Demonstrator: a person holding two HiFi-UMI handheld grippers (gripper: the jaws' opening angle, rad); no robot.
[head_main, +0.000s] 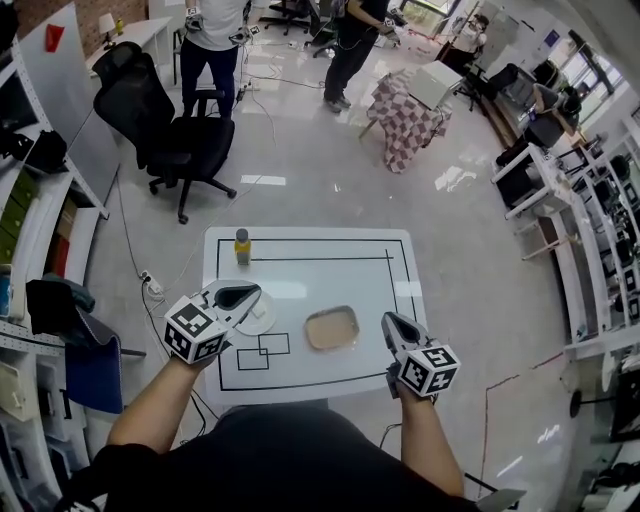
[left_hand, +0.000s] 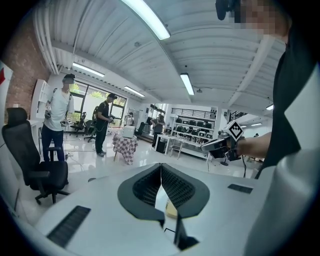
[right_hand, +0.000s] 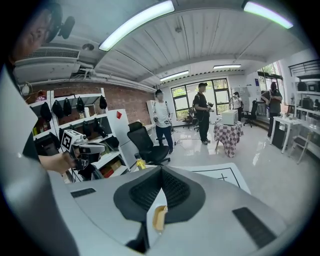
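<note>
A white table (head_main: 330, 275) marked with black lines carries a round white plate (head_main: 258, 318), a tan square tray (head_main: 332, 328) and a small yellow bottle (head_main: 242, 247) with a grey cap. My left gripper (head_main: 243, 293) hovers over the plate, jaws shut and empty. Just right of the tray, my right gripper (head_main: 388, 320) hangs shut and empty. In the left gripper view the left gripper (left_hand: 161, 172) points across the table toward the right gripper (left_hand: 222, 142). In the right gripper view, below the right gripper (right_hand: 161, 172), lies the tray (right_hand: 159, 217); the bottle (right_hand: 141, 163) and left gripper (right_hand: 82, 146) stand beyond.
A black office chair (head_main: 165, 130) stands on the floor beyond the table's far left corner. Two people (head_main: 215, 40) stand farther back near a checkered-cloth table (head_main: 405, 120). Shelves (head_main: 30, 230) line the left side, desks (head_main: 540, 170) the right.
</note>
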